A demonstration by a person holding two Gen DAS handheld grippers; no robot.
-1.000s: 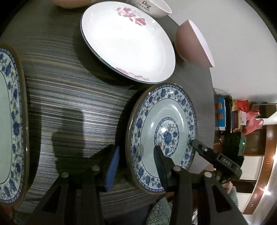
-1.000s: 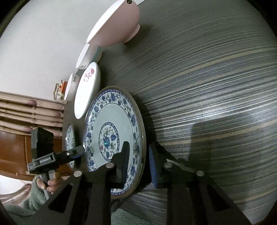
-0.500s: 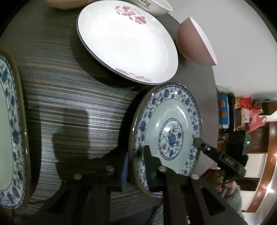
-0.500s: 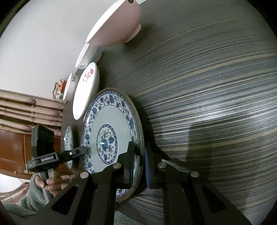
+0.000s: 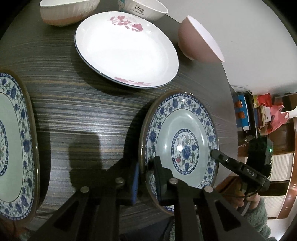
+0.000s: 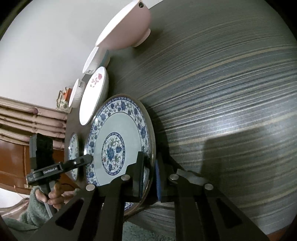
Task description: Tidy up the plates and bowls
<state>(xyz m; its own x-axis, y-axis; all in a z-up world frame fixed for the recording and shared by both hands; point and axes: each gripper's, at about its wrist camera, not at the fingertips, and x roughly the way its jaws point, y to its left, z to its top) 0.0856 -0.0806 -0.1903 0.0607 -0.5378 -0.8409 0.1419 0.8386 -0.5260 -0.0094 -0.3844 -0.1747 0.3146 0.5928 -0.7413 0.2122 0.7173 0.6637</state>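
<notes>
Underneath everything lies the dark striped table (image 5: 89, 115), its grain running in pale and grey bands across both views. Largest of the dishes in the left wrist view is a blue-patterned plate (image 5: 13, 144) at the left edge, cut off by the frame. Beyond it, toward the far side, sits a white plate with pink flowers (image 5: 126, 50), flat on the wood.

Nearest of all is the blue-and-white plate (image 5: 182, 146) at the near right edge of the table, partly overhanging it. Both grippers have hold of this one plate from opposite sides. The left gripper (image 5: 146, 178) is closed on its near rim, one finger under the rim with a blue pad showing, the other finger on the inner face. The right gripper (image 6: 149, 176) is likewise clamped across the rim, one finger on the patterned face and the blue-padded one behind it. In the right wrist view the plate looks tilted, its gripped edge raised off the table (image 6: 222, 111), though I cannot tell whether the other edge touches the wood.

At the far right stands a pink bowl (image 5: 198, 39), white inside, near the table's edge. Two more bowls sit at the far side: a white bowl with lettering (image 5: 146, 9) just beyond the flowered plate, and a cream bowl with a pinkish base (image 5: 66, 13) to its left.
</notes>
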